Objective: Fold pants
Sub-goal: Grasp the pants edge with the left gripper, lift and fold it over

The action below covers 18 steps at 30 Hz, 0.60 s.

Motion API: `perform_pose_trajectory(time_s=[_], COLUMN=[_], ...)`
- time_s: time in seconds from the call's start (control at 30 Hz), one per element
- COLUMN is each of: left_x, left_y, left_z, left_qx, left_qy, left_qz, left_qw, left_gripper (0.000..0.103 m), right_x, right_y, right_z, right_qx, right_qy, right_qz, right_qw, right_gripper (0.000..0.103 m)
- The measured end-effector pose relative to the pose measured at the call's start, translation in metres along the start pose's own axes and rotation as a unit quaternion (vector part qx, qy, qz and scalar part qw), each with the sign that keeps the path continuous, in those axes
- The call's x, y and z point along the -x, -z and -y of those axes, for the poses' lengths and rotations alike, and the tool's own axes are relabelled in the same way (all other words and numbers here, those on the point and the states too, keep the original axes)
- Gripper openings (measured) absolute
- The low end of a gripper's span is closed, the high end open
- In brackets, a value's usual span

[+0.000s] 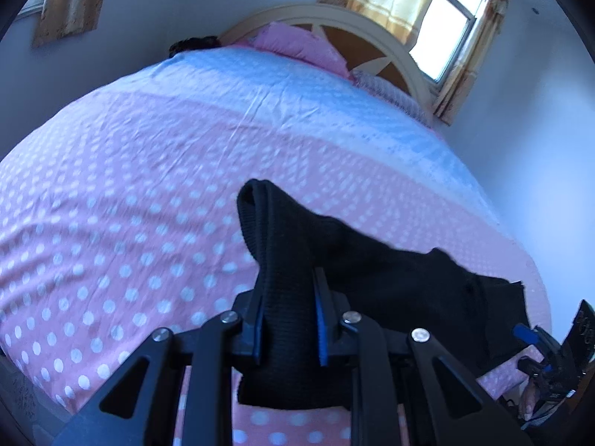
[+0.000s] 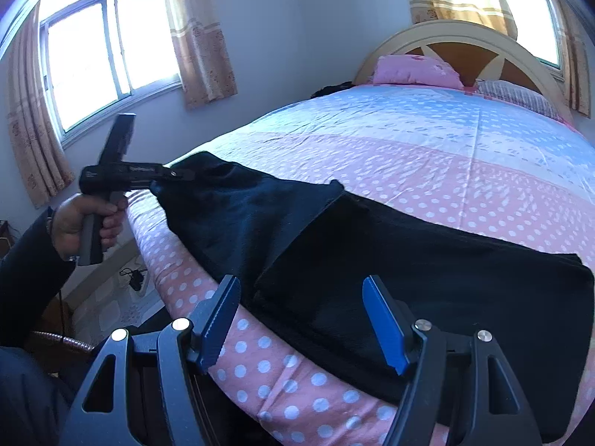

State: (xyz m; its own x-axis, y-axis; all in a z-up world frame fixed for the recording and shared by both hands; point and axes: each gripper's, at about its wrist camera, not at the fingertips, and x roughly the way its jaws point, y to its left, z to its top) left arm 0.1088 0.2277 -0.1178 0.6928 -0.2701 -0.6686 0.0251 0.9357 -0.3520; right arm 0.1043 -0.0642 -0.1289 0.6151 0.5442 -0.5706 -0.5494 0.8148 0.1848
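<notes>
a bedroom in daylight: a bed (image 2: 427, 156) under a pink and pale-blue polka-dot cover fills the room, its arched cream headboard (image 2: 461, 42) with orange-brown panels set against a pale wall (image 2: 290, 29). a pink pillow (image 2: 416, 70) and a striped one (image 2: 517, 98) lie at the headboard end. bright windows (image 2: 108, 52) glare white on two walls, flanked by patterned beige curtains (image 2: 200, 37). a cable (image 2: 132, 277) trails on the light patterned floor beside the bed's edge.
</notes>
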Motion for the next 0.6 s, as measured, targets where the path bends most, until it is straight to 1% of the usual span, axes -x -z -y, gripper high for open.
perform_pose_trajectory(time_s=[0.2,0.37,0.5,0.6], left_x=[0.02,0.039,0.047,0.047], left_y=[-0.009,-0.014,-0.014,-0.013], left_z=[0.03,0.066,0.088,0.107], left_qx=[-0.021,-0.047,-0.06,-0.07], left_qy=[0.045,0.082,0.112,0.13], left_qz=[0.019,0.036,0.04,0.037], left_qw=[0.9986,0.9949,0.9912,0.9883], left_gripper=[0.021,0.021,0.021,0.021], right_x=[0.011,0.03,0.045,0.055], right_y=[-0.005,-0.008,-0.006,-0.003], right_z=[0.002,0.008,0.016,0.027], right_qx=[-0.003,-0.009,-0.014,-0.029], right_qy=[0.022,0.045,0.064,0.073], right_qz=[0.004,0.009,0.01,0.013], right_qw=[1.0,0.999,0.998,0.997], right_gripper=[0.07,0.07,0.07,0.07])
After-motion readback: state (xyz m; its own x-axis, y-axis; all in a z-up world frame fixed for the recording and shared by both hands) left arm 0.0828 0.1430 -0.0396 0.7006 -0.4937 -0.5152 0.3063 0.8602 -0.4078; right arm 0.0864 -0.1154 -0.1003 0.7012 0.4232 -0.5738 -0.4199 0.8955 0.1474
